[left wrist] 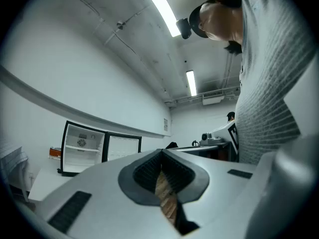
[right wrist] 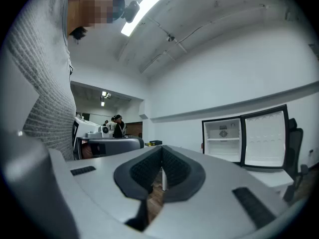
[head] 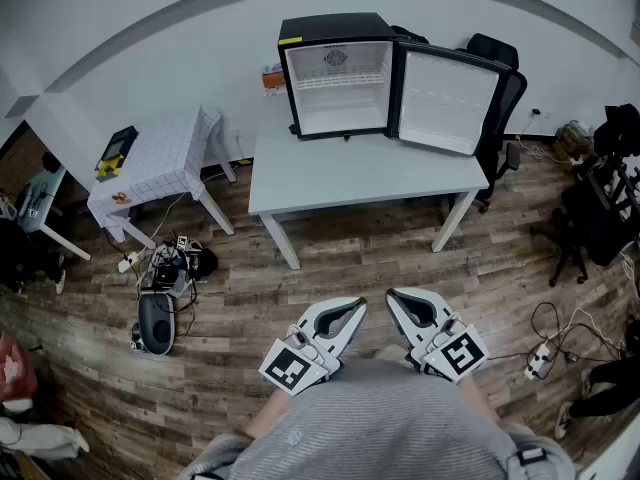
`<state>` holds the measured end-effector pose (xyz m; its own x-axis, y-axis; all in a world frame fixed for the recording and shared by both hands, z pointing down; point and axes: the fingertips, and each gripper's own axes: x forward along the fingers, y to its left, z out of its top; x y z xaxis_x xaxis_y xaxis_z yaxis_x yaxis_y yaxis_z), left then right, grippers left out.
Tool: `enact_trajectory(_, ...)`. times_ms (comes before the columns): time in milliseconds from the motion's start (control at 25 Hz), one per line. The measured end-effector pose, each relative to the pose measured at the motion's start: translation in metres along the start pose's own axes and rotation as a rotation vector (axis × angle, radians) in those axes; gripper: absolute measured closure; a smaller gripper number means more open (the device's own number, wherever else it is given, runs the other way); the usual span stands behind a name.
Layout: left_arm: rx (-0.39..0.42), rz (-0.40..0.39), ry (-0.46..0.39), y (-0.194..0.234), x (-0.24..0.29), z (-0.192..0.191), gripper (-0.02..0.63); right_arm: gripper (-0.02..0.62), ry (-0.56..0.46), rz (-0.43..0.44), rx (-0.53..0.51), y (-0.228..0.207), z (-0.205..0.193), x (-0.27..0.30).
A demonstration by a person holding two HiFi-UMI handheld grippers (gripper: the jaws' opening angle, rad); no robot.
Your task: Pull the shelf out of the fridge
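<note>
Left tongs (head: 357, 307) and right tongs (head: 392, 297) are pinched together, empty, over open floor (head: 350, 258) well short of the worktop (head: 360, 180). The shelf (head: 338, 81) sits high inside the fridge (head: 330, 28) — door (head: 448, 100) swung right, before a chair (head: 497, 50).

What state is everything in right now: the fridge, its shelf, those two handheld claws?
Black mini fridge with white interior: door swung wide open.
White wire shelf: seated inside the fridge, not yet pulled out.
Left gripper: jaws shut, empty.
Right gripper: jaws shut, empty.
</note>
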<state>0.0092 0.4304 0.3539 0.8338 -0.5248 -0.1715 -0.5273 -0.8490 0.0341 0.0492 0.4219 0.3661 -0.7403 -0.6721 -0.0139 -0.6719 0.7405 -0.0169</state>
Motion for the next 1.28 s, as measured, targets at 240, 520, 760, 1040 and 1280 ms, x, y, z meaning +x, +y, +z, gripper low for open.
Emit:
enact_trajectory(240, -0.009, 0.005, -0.008, -0.002, 0.001, -0.002, 0.595, 0.583, 0.006, 0.0, -0.017, -0.001, 0.001, -0.003)
enact_trajectory(520, -0.017, 0.003, -0.002, -0.007, 0.003, -0.003, 0.595, 0.583, 0.012, 0.006, -0.013, -0.001, 0.002, -0.005)
enact_trajectory(760, -0.019, 0.005, 0.007, -0.009, 0.003, -0.005, 0.595, 0.583, 0.009, 0.004, -0.017, -0.001, 0.002, -0.009)
enact_trajectory(1040, -0.019, -0.008, 0.008, -0.012, 0.003, -0.007, 0.595, 0.581, -0.022, 0.009, 0.012, 0.003, 0.002, -0.011)
enact_trajectory(1280, -0.023, -0.01, 0.008, -0.013, 0.003, -0.009, 0.595, 0.581, -0.015, 0.006, 0.011, 0.005, -0.001, -0.012)
